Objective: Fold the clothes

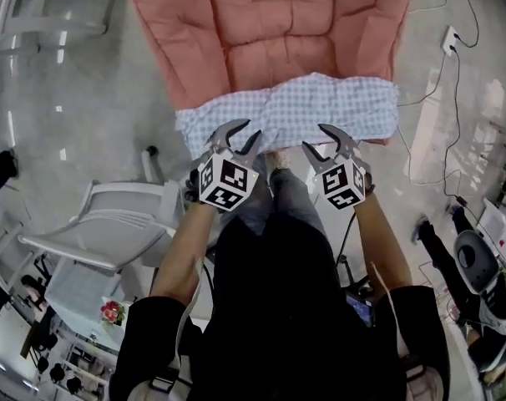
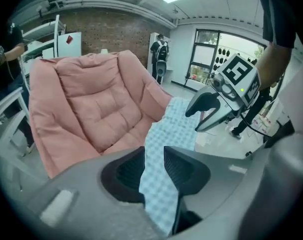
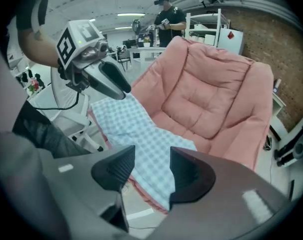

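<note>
A blue-and-white checked garment [image 1: 295, 111] lies bunched across the front edge of a pink cushioned chair [image 1: 270, 23]. Both grippers hover side by side just in front of it, pointing down at its near edge. My left gripper [image 1: 247, 132] is open and holds nothing; in its own view the jaws [image 2: 154, 156] frame the garment [image 2: 179, 121] lying beyond them. My right gripper [image 1: 316, 138] is open wider, with its jaws [image 3: 152, 159] empty above the cloth [image 3: 141, 129]. Each gripper view also shows the other gripper: the right one [image 2: 211, 109] and the left one [image 3: 109, 81].
A white plastic chair [image 1: 111, 224] stands at the left, close to my left arm. Cables and a power strip [image 1: 449, 40] lie on the shiny floor to the right. A person [image 3: 169, 16] stands behind the pink chair [image 3: 211, 89], near white shelving.
</note>
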The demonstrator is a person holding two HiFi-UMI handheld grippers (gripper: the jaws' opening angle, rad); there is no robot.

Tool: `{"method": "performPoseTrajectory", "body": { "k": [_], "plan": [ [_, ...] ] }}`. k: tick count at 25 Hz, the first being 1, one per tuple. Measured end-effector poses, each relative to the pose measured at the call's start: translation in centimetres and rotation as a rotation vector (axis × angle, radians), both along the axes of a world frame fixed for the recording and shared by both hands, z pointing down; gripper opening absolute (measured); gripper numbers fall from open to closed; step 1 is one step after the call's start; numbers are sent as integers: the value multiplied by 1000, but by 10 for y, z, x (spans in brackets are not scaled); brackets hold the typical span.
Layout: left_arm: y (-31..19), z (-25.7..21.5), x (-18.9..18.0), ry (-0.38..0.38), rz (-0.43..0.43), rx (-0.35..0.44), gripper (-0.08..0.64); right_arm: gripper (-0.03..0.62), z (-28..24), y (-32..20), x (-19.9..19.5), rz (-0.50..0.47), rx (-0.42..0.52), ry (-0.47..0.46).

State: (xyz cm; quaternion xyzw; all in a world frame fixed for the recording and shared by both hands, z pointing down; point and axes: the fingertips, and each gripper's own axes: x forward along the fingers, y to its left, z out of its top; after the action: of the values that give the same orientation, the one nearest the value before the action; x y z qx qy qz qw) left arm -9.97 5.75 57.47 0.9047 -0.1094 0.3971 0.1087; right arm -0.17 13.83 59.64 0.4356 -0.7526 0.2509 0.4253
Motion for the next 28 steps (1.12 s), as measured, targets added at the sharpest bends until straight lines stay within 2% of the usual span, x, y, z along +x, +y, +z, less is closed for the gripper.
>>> {"method": "performPoseTrajectory", "body": {
  "k": [3, 7, 11, 14, 23, 28],
  "plan": [
    [11, -4, 21, 19, 69, -47, 129, 218, -12, 11, 35, 86, -13, 46],
    [23, -16, 55, 39, 138, -39, 129, 216, -20, 26, 79, 186, 0, 76],
    [44, -26, 95, 51, 198, -44, 129, 215, -27, 43, 119, 307, 27, 63],
    [63, -25, 128, 39, 216, -38, 129, 213, -32, 54, 150, 357, 72, 20],
    [126, 4, 245, -28, 203, -34, 129, 202, -14, 95, 247, 395, 108, -137],
    [135, 23, 299, -58, 159, -7, 129, 196, 2, 110, 287, 384, 115, -236]
  ]
}}
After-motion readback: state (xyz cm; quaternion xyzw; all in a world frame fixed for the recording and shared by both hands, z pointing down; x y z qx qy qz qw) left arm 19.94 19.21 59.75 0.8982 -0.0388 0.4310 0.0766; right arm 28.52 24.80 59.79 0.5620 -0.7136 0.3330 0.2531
